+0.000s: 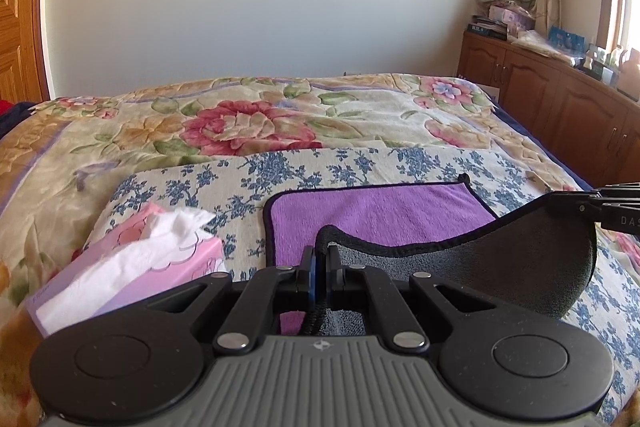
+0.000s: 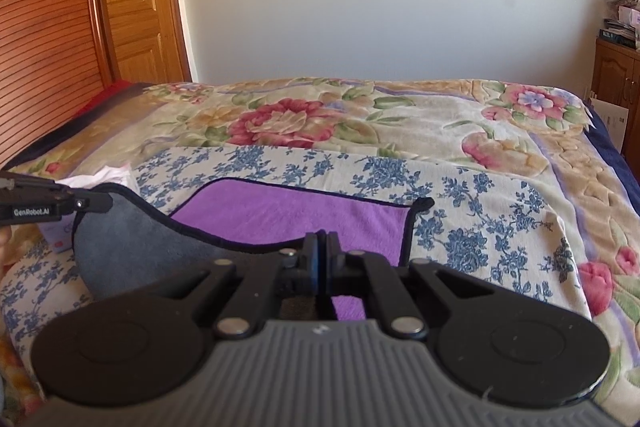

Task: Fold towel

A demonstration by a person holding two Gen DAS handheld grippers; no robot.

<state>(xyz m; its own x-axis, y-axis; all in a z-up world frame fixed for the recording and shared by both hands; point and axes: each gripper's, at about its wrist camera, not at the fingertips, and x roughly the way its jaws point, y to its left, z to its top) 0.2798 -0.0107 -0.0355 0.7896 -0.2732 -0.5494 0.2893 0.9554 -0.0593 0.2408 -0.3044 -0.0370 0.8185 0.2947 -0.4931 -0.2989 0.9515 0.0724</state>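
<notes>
My left hand-held gripper is pressed together on the towel, pinching its black-bound edge between the jaws. My right hand-held gripper is likewise clamped on the same towel, at the other end of that lifted edge. The towel is purple on one face and grey on the other. Its far part lies flat, purple face up, on the blue-flowered cloth spread across the near edge of the bed. Its near edge is raised off the bed between my two grippers, so the grey face sags in a curve from one grip to the other. A pink tissue box with white tissue pulled up sits on the blue-flowered cloth just beside the towel, toward the bed's left side.
</notes>
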